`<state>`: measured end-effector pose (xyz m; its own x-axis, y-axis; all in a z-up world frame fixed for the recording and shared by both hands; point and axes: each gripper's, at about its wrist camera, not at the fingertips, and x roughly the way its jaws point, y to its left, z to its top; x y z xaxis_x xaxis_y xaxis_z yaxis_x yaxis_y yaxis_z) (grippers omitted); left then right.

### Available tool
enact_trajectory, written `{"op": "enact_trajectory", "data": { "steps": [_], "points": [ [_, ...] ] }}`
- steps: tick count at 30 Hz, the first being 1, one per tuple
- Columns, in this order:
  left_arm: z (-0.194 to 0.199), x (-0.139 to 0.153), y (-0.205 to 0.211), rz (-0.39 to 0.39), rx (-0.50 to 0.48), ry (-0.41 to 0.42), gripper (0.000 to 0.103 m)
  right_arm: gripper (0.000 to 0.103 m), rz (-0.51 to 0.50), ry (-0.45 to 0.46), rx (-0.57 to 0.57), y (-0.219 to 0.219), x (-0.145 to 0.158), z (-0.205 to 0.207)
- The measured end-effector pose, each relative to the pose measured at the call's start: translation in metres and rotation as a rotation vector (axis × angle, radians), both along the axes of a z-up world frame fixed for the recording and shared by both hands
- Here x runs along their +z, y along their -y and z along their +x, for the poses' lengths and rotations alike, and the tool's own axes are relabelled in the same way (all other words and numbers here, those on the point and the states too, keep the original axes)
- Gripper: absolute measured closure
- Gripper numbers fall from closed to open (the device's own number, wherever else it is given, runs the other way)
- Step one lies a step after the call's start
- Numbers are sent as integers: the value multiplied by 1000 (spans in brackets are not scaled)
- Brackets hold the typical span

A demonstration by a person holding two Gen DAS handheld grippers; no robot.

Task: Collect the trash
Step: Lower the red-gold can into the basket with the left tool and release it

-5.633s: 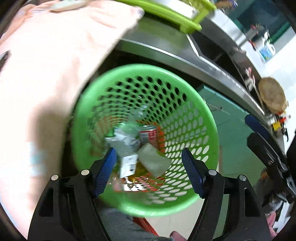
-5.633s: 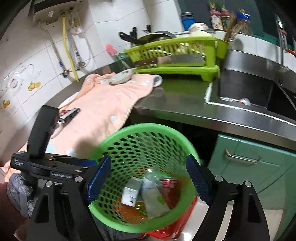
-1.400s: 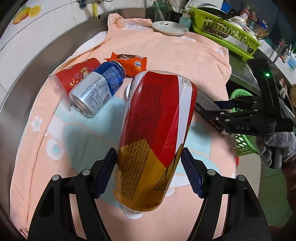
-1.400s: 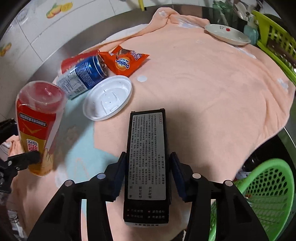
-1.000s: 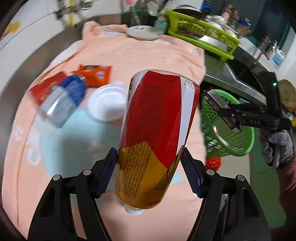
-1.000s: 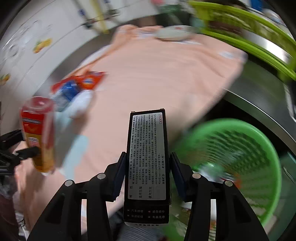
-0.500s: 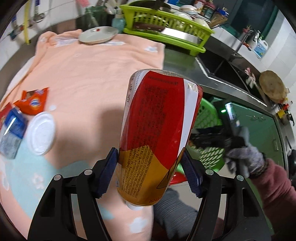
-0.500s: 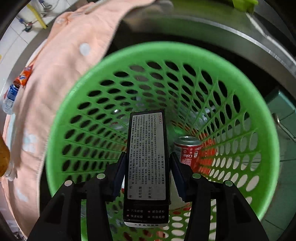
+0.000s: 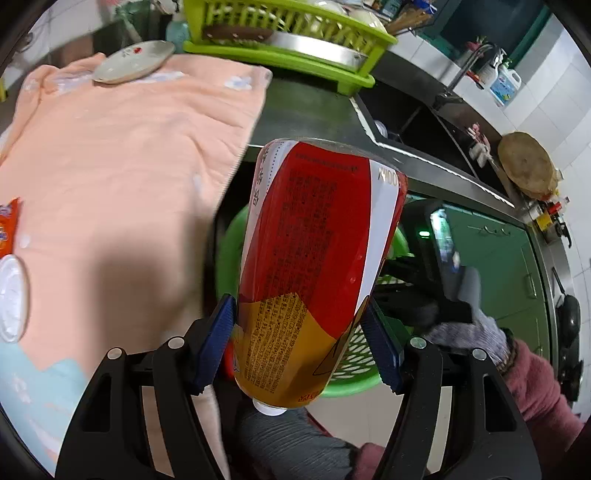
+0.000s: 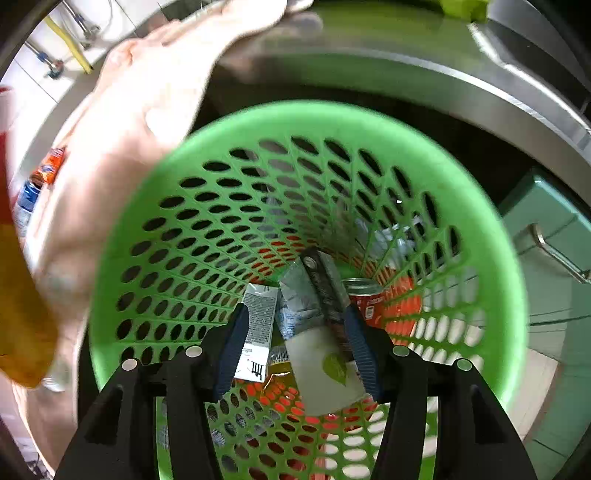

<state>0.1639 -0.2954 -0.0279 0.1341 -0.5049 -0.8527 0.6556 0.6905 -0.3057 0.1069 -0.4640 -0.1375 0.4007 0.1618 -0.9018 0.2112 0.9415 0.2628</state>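
Bottle, red and gold with its white cap toward the camera, sits pinched between the blue pads of the left gripper, above the towel edge and the green basket. Right gripper hangs over the basket mouth; its jaws have just been opening and now stand parted with nothing pressed between them. Black box, released, lies down inside the basket, blurred, among a carton, a white packet and a red can. Gloved hand grips the right gripper's handle. Dish rack and plate stand on the counter behind.
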Motion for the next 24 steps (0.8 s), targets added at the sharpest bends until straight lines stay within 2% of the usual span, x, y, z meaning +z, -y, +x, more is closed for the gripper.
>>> {"op": "enact_trajectory", "data": {
  "steps": [7, 10, 12, 24],
  "points": [
    [5, -25, 44, 48, -28, -65, 36, 41, -52, 196, -31, 17, 70, -57],
    [8, -44, 63, 81, -28, -117, 36, 39, -74, 251, -49, 21, 89, -73],
    [6, -54, 75, 111, -39, -119, 36, 37, -73, 280, -64, 26, 96, -82],
    [7, -116, 128, 360, -74, -87, 36, 31, -10, 322, -98, 26, 73, -105]
  ]
}}
